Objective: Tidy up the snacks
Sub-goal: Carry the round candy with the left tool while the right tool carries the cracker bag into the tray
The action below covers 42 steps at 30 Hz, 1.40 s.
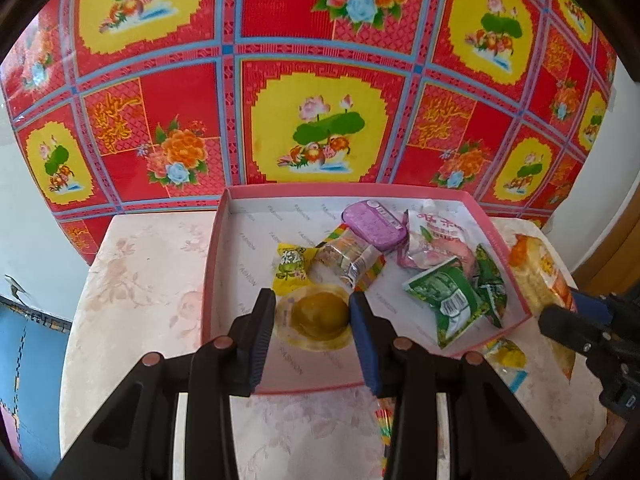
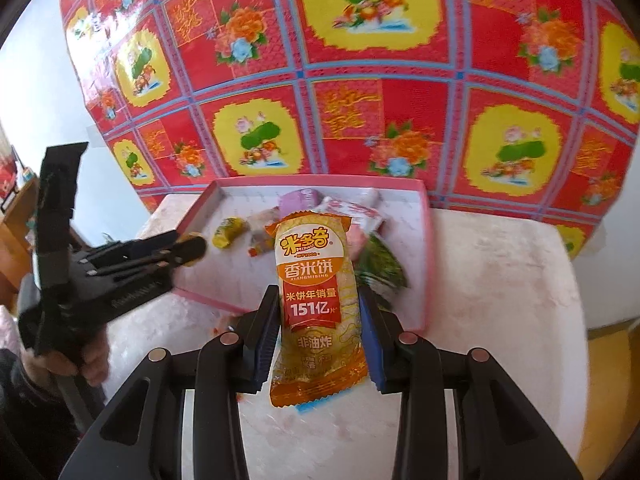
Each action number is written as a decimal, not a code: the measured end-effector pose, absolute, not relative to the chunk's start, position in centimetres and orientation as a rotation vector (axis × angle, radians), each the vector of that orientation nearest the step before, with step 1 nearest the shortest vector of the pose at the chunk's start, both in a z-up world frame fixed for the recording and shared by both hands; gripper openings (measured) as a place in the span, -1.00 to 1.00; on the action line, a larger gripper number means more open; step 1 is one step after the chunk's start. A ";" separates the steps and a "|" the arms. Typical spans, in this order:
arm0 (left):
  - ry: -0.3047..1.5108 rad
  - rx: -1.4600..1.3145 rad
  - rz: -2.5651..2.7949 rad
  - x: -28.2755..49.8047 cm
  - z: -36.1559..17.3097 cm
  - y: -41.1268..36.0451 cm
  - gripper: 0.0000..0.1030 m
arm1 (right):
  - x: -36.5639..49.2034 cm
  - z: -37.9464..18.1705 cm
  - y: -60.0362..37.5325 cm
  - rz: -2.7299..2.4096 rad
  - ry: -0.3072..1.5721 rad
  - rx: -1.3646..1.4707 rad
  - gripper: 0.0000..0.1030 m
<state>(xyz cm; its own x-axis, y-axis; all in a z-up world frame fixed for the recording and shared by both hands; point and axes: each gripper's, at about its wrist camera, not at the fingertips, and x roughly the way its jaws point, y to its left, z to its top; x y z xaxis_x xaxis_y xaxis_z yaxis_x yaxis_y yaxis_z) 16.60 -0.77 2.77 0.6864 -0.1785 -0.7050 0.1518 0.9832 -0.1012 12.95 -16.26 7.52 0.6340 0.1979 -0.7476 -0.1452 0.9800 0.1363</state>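
Note:
A pink-rimmed shallow box (image 1: 216,240) sits on the table and holds several snacks: a yellow candy (image 1: 290,268), a clear wrapped snack (image 1: 352,258), a purple pack (image 1: 374,224), a pink pouch (image 1: 436,244) and green packets (image 1: 452,300). My left gripper (image 1: 314,316) is closed on a yellow jelly cup (image 1: 318,316), low over the box's near part. My right gripper (image 2: 320,320) is shut on an orange rice cracker pack (image 2: 316,304), held just in front of the box (image 2: 426,248). The right gripper also shows in the left wrist view (image 1: 560,320).
The table has a pale floral cloth (image 1: 140,280). A red and yellow flowered sheet (image 1: 320,80) hangs behind it. Two small wrappers (image 1: 508,360) lie on the cloth near the box's right corner. The left gripper and hand (image 2: 120,264) show at left in the right wrist view.

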 end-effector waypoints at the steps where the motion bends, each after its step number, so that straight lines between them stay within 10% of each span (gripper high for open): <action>1: 0.797 -0.033 -0.181 16.8 2.5 -0.8 -0.23 | 13.4 7.4 -15.8 0.211 0.867 0.070 -0.26; 42: 0.863 -0.046 -0.129 19.8 -1.2 -0.9 -0.11 | 22.8 1.7 -11.2 0.299 0.978 0.069 -0.26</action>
